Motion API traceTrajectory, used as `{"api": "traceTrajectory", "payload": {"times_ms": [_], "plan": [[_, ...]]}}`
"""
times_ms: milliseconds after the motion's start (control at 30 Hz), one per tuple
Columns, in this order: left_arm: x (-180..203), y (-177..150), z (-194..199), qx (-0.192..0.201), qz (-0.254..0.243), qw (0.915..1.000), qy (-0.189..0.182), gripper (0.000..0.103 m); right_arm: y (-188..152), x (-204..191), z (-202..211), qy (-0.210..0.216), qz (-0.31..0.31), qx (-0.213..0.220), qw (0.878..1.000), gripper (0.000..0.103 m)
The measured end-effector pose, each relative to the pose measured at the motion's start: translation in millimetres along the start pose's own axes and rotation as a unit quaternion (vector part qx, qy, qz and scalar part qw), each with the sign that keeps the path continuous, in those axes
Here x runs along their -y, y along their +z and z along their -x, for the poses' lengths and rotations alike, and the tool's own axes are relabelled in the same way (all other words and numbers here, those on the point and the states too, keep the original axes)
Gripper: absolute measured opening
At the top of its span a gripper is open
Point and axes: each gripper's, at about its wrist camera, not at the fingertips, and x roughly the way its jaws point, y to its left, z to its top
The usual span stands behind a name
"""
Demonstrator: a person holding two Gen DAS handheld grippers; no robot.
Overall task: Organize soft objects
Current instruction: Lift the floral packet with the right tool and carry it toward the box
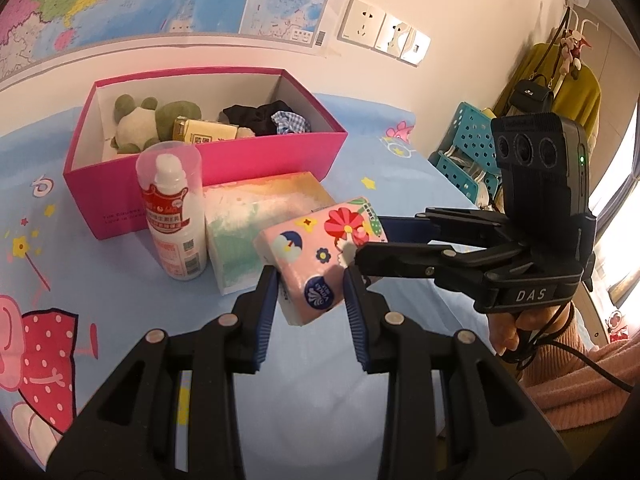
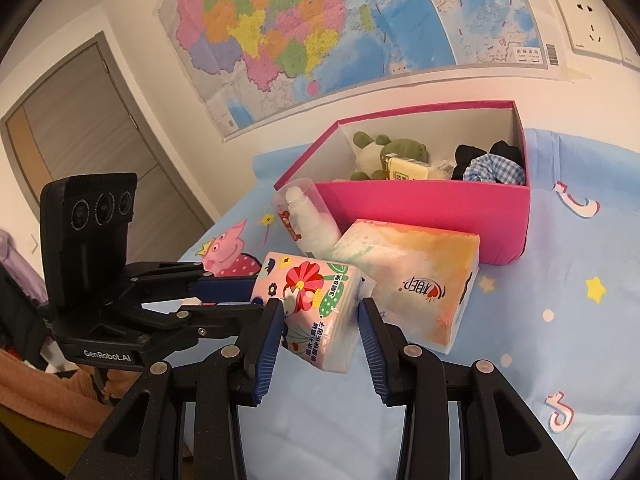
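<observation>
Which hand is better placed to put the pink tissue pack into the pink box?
Right, probably. Both grippers clamp the pink tissue pack, but the upright bottle stands between the left gripper and the pink box; the right gripper faces only the flat tissue box.

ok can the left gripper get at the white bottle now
Probably not yet: the left gripper is closed on the pink tissue pack; otherwise the way to the white bottle looks free.

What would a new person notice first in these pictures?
The eye goes first to the pink flowered tissue pack, gripped at its two ends by the left tool and the right tool above the blue cartoon bedsheet. Behind it stands the bright pink box, holding a green plush toy and dark cloth, under a large wall map.
</observation>
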Motion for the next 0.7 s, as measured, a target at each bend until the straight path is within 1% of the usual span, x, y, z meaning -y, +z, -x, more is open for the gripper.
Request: {"api": "traceTrajectory", "payload": {"times_ms": [700], "plan": [[-3.6, 19.2, -3.1, 0.012, -0.007, 0.9999, 0.002, 0.036, 15.1, 4.8, 4.6, -0.002, 0.007, 0.017, 1.0, 0.039]]}}
